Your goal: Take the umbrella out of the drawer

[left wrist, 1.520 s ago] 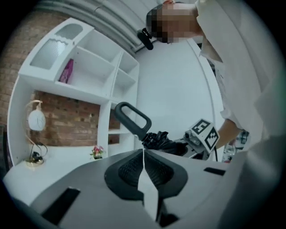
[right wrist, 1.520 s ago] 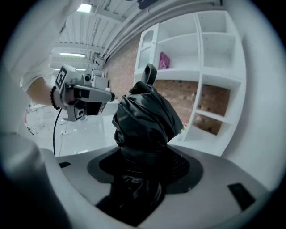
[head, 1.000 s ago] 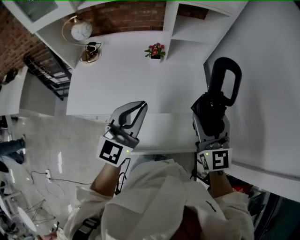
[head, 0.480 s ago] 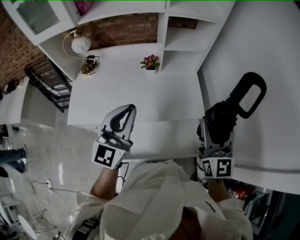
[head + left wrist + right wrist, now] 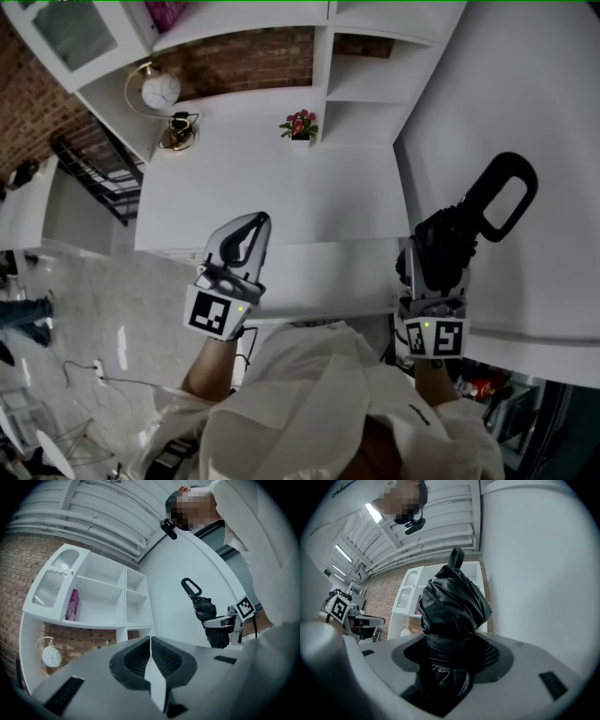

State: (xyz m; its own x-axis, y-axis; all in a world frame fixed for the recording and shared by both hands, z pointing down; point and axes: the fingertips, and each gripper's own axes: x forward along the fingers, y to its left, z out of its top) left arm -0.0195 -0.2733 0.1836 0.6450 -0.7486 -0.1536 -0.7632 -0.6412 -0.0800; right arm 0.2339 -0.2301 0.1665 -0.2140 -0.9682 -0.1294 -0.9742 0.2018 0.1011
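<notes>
In the head view, the right tool (image 5: pixel 437 261) is clamped on the folded black umbrella (image 5: pixel 448 242), which is in the air above the front edge of the white worktop (image 5: pixel 281 187), close to the tall white panel (image 5: pixel 525 103) on the right. The looped handle (image 5: pixel 506 195) is nearest that panel, so a careless swing would likely knock it there. The long axis runs from the tool up and to the right, handle end farthest from the person. The left tool (image 5: pixel 257 221) hovers over the worktop with its jaws together and nothing in them, so it offers no support.

In the left gripper view, the umbrella rises out of the right tool at a tilt, handle uppermost. The left tool's pads meet, with nothing between them.

In the right gripper view, the jaws press on the bunched fabric, not the handle. That soft, loose cloth probably gives a poor hold, so the umbrella could slide or twist if tipped. Its length lies nearly along the jaws, with the handle pointing away.
</notes>
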